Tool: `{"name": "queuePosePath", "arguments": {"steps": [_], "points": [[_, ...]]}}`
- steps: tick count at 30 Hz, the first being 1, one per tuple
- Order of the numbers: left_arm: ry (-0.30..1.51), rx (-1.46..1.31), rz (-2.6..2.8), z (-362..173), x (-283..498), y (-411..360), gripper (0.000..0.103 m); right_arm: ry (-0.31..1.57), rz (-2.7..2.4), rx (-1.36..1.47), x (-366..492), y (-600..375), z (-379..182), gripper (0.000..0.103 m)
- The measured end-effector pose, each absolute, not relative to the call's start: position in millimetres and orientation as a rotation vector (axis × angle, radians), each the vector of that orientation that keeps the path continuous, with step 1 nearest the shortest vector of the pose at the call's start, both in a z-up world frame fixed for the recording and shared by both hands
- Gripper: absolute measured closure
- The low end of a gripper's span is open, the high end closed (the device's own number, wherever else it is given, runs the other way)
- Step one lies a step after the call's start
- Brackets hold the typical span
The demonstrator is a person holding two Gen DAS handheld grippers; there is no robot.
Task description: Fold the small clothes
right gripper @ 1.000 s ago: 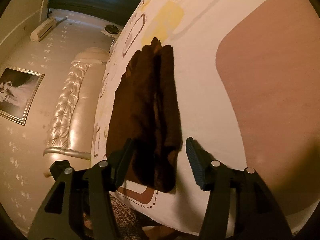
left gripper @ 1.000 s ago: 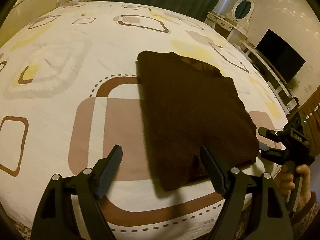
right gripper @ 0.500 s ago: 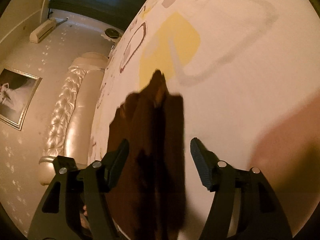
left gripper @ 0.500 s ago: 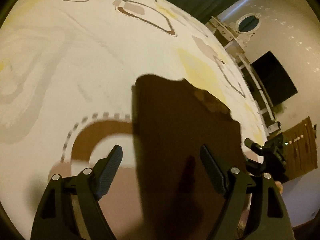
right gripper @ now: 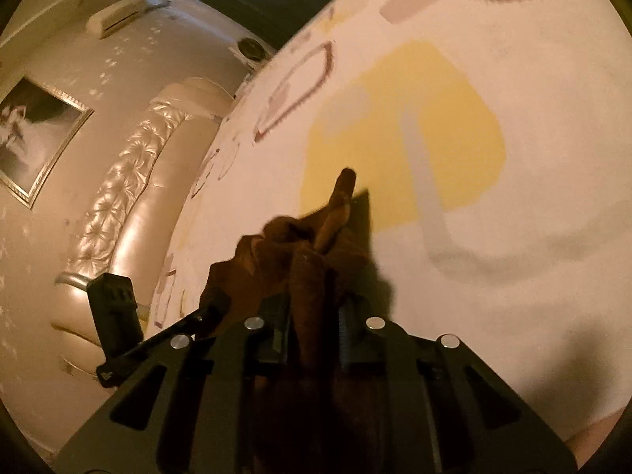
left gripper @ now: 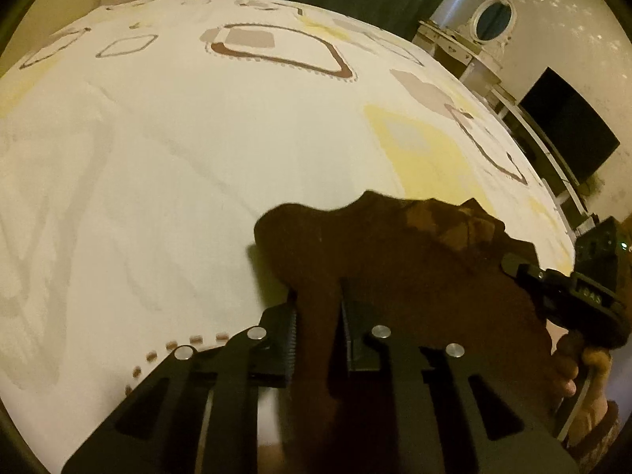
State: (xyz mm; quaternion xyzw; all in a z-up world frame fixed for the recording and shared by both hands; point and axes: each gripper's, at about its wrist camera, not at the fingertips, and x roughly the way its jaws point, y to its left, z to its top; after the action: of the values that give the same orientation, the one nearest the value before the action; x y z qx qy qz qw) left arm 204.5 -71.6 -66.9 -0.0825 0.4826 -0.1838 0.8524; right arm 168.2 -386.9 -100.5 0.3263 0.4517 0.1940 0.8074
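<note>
Closing on the brown garment (left gripper: 395, 268), both grippers' jaws pinch its near edge over the bedsheet (left gripper: 158, 150).

bedspread (left gripper: 166, 150) ahead lies open — only the brown garment (left gripper: 395, 260) intrudes.

Brown garment (left gripper: 395, 276): near end cut off at 6 o'clock, hidden under both tools' bodies. Framed picture (right gripper: 35, 138) at 9 o'clock too blurred to read. Bed (left gripper: 158, 158) edges cropped.
</note>
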Motion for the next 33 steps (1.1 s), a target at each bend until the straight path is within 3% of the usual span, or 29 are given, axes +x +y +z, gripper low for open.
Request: {"name": "queuePosePath", "arguments": {"steps": [9, 11, 13, 15, 18, 22, 29, 30, 31, 32, 33], "points": [[1.005, -0.123, -0.365, -72.3, 222.0, -84.2, 0.081, 1.006, 0.38, 0.782, 183.1, -401.0, -124.7, 0.084], [1.013, -0.149, -0.402, -70.1, 216.0, -77.4, 0.072, 1.015, 0.395, 0.851, 176.9, -406.6, -126.9, 0.076], [1.035, -0.19, -0.436, -69.4, 207.7, -68.4, 0.052, 1.023, 0.419, 0.919, 163.3, -415.0, -125.6, 0.063], [1.053, -0.261, -0.487, -69.5, 186.4, -54.2, 0.044, 1.024, 0.444, 0.951, 148.3, -420.4, -122.1, 0.051], [1.082, -0.375, -0.528, -74.8, 148.5, -36.3, 0.034, 1.042, 0.487, 0.971, 113.4, -425.2, -117.8, 0.045], [1.113, -0.472, -0.58, -78.0, 103.0, -28.3, 0.03, 1.078, 0.528, 0.991, 66.3, -418.9, -118.1, 0.044], [1.138, -0.544, -0.567, -82.4, 83.4, -34.1, 0.03, 1.099, 0.553, 1.005, 42.0, -401.3, -115.1, 0.037], [1.144, -0.568, -0.554, -82.6, 84.4, -32.7, 0.032, 1.1, 0.551, 1.019, 43.5, -400.6, -115.9, 0.037], [1.15, -0.569, -0.54, -82.5, 84.4, -33.0, 0.043, 1.108, 0.543, 1.025, 45.5, -398.7, -116.6, 0.038], [1.16, -0.554, -0.527, -82.6, 83.9, -34.5, 0.048, 1.115, 0.534, 1.016, 46.0, -396.6, -116.5, 0.045], [1.165, -0.537, -0.524, -82.1, 82.7, -36.2, 0.059, 1.132, 0.518, 0.99, 46.3, -393.8, -116.5, 0.064]]}}
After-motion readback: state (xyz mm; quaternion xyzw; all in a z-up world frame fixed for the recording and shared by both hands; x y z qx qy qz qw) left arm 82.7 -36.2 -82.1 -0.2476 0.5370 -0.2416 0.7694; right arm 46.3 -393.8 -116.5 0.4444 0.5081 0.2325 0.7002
